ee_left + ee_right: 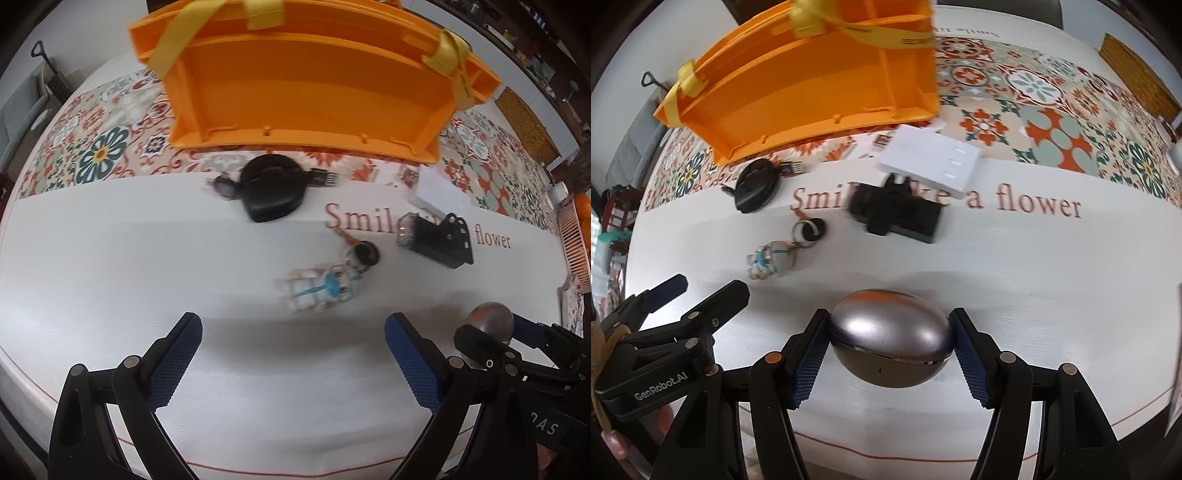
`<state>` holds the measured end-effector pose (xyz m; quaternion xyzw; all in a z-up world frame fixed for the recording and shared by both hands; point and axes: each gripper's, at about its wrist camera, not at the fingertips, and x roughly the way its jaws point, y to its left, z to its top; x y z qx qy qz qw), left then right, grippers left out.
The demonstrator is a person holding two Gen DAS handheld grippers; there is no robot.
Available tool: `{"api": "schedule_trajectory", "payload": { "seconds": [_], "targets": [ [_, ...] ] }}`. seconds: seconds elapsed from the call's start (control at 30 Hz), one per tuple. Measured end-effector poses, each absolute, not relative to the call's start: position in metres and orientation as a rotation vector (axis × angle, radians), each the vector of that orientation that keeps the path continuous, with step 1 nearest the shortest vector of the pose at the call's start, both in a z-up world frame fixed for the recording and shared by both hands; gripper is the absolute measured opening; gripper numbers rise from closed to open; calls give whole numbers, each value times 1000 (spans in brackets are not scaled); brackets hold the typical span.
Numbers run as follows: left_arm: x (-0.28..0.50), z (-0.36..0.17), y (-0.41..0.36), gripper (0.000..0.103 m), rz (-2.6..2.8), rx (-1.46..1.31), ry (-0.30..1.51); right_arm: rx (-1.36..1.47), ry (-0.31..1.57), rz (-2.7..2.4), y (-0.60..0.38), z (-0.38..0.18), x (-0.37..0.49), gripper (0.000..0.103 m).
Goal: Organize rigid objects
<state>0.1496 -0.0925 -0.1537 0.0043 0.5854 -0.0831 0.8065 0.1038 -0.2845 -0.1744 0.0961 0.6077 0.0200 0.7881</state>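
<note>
My right gripper (890,341) clamps the silver oval case (890,332) just above the table (1034,295). My left gripper (293,354) hangs spread, holding nothing. The orange crate (812,96) beyond shows only bare floor inside.
</note>
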Motion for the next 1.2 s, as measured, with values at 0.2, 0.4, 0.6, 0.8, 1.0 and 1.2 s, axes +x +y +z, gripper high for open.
{"api": "schedule_trajectory", "payload": {
  "seconds": [0.2,0.4,0.6,0.8,1.0,1.2],
  "targets": [
    [156,-163,-107,99,-167,-13,1253,225,1299,38,-301,-174,103,66],
    [164,-174,-112,93,-140,-33,1246,239,1302,37,-314,-178,105,66],
    [169,-186,-117,81,-132,-41,1262,243,1312,38,-321,-183,108,66],
    [171,-187,-125,70,-130,-24,1241,240,1323,53,-322,-186,111,66],
    [173,-188,-126,55,-129,-28,1216,237,1328,60,-323,-189,115,66],
    [172,-188,-125,54,-148,-45,1216,235,1335,64,-320,-192,118,66]
  ]
}}
